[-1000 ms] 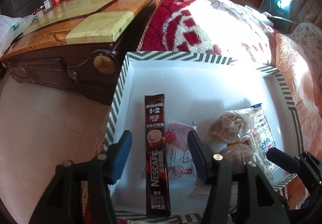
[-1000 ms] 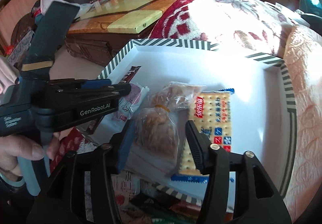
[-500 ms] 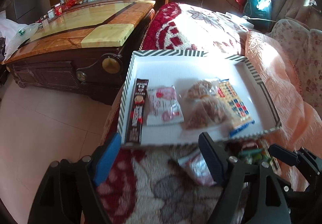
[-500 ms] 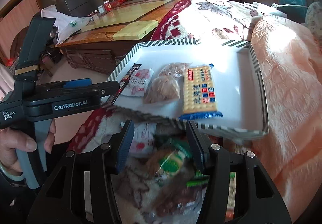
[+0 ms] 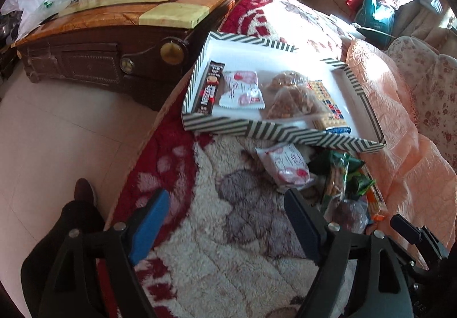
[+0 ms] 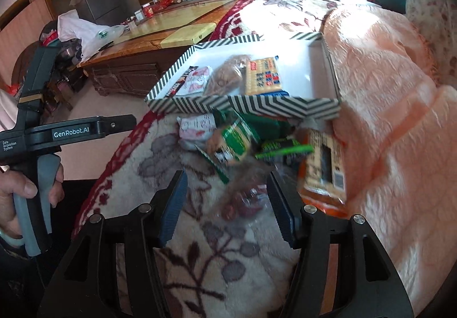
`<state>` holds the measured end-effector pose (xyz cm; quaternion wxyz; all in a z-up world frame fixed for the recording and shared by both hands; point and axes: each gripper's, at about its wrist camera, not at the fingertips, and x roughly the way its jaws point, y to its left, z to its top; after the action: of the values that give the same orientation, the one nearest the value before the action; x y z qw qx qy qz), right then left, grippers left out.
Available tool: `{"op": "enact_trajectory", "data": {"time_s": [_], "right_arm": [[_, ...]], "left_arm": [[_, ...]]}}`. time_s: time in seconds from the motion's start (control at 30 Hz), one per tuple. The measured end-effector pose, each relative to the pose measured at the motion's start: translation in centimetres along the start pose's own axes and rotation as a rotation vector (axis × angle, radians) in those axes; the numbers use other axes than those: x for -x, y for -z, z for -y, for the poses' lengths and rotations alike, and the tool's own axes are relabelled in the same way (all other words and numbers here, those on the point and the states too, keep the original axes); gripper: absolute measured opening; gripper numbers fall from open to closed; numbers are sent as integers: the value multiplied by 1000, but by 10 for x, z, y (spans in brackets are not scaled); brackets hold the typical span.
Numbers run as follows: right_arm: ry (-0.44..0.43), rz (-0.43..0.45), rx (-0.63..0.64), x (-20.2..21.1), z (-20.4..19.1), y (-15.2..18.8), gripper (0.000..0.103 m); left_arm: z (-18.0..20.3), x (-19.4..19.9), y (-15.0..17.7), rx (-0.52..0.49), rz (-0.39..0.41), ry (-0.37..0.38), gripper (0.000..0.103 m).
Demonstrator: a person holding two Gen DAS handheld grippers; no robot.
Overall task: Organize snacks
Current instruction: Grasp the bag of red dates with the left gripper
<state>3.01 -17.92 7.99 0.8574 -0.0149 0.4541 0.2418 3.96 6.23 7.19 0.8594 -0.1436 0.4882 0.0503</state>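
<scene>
Lying ahead of both open grippers (image 5: pixel 225 228) (image 6: pixel 227 212), loose snacks (image 6: pixel 245 144).

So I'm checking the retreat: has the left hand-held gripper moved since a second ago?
Yes. The left hand-held gripper pulled back from the striped box, now over the blanket.

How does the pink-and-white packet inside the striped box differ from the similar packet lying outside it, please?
The boxed packet lies flat on the striped box's white floor beside the coffee stick; the loose packet sits crumpled on the fleecy blanket against the pile. Both share pink-and-white wrapping.
</scene>
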Motion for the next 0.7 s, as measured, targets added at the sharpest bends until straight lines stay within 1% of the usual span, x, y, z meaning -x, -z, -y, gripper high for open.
{"op": "enact_trajectory", "data": {"time_s": [0.23,0.37,0.47,0.53,0.6,0.7], "right_arm": [[-4,-5,-69,4,25,22,58],[-15,-19,-116,-1,33,24,58],[7,-42,-98,-6,31,26,58],[44,-56,-89,-6,31,27,58],[76,-35,-100,0,37,25,58],[110,29,-139,16,47,21,58]], "left_arm": [[15,-8,1,-13,-19,-10,84],[30,-8,6,-59,-16,-2,84],[45,-12,12,-99,-35,12,84],[56,-15,18,-121,-53,23,84],[68,-18,24,-147,-69,40,84],[88,-22,33,-179,-91,72,84]]}}
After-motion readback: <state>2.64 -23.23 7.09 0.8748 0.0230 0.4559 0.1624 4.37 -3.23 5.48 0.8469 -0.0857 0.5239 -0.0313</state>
